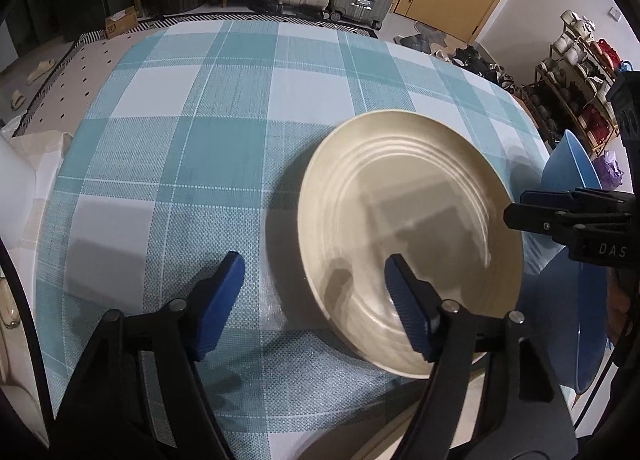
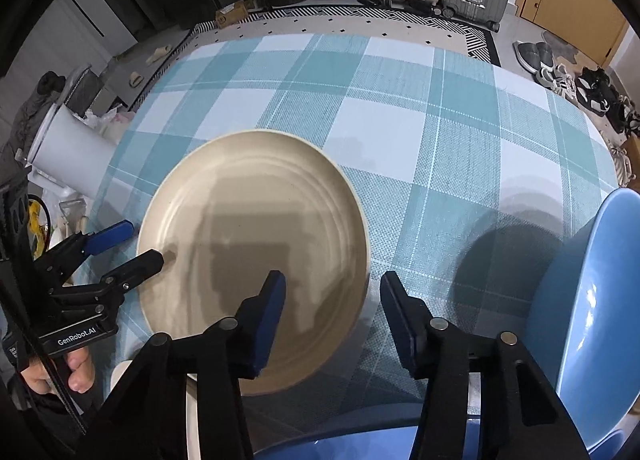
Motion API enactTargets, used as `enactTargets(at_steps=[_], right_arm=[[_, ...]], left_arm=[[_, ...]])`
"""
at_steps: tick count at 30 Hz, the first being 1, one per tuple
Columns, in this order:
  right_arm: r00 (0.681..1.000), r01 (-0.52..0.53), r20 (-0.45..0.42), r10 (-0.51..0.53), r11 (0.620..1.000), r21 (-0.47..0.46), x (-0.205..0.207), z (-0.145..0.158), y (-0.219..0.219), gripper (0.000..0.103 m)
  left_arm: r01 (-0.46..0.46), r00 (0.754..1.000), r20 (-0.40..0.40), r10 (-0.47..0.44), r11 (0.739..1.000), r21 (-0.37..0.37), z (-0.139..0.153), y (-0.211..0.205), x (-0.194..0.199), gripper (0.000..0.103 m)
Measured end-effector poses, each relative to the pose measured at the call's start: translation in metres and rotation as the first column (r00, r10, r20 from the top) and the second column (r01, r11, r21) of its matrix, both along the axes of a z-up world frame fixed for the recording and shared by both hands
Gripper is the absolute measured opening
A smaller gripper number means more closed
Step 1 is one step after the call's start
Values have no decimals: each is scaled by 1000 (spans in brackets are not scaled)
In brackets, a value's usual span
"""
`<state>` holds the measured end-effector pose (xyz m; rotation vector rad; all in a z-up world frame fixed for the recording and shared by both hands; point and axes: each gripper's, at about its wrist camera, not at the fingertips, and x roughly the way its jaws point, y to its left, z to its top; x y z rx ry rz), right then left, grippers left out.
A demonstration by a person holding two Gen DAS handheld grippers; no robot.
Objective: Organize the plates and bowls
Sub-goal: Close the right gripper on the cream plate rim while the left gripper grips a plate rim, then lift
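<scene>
My left gripper (image 1: 314,284) is spread wide and holds nothing; its right finger hangs over the near-left part of the cream plate (image 1: 408,236), its left finger over bare tablecloth (image 1: 180,148). My right gripper (image 2: 332,300) is likewise spread and empty, straddling the plate's right rim.

The plate appears to lie flat on the checked cloth, near the table's front edge. A blue bowl (image 2: 592,300) stands tilted just to the right of my right gripper; a second blue piece (image 2: 328,446) shows at the bottom edge of the right wrist view, but how they relate I cannot tell.

Hazards, in my judgement:
- The glazed rim is thin and smooth; a shallow pinch may slip.
- Closing from both sides unevenly could push the plate toward the table edge.
- The right gripper's outer finger could knock the tilted bowl.
</scene>
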<state>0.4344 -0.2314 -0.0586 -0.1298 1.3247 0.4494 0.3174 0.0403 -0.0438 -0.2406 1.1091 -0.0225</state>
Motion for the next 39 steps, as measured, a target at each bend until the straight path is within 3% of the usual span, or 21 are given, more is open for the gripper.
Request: enactTargets(at_steps=[7, 9, 11, 18, 25, 39], right_arm=[[1000, 2, -14, -2, 1000, -32, 1, -6, 0, 43], [1000, -1, -18, 0, 999, -47, 1, -9, 0, 35], [1000, -5, -23, 4, 998, -56, 1, -11, 0, 32], [999, -2, -35, -1, 997, -75, 1, -16, -1, 21], [1000, -2, -17, 0, 996, -88, -1, -15, 0, 14], [1000, 4, 20, -2, 997, -75, -3, -4, 1, 14]], left_arm=[[10, 1000, -21, -10, 1000, 3, -8, -3, 1, 56], [13, 999, -38, -13, 1000, 9, -11, -4, 1, 47], [18, 999, -40, -18, 1000, 12, -13, -6, 1, 43], [39, 998, -40, -39, 999, 6, -13, -10, -1, 16], [40, 999, -26, -40, 999, 11, -11, -10, -3, 15], [22, 1000, 13, -22, 1000, 17, 4, -7, -9, 14]])
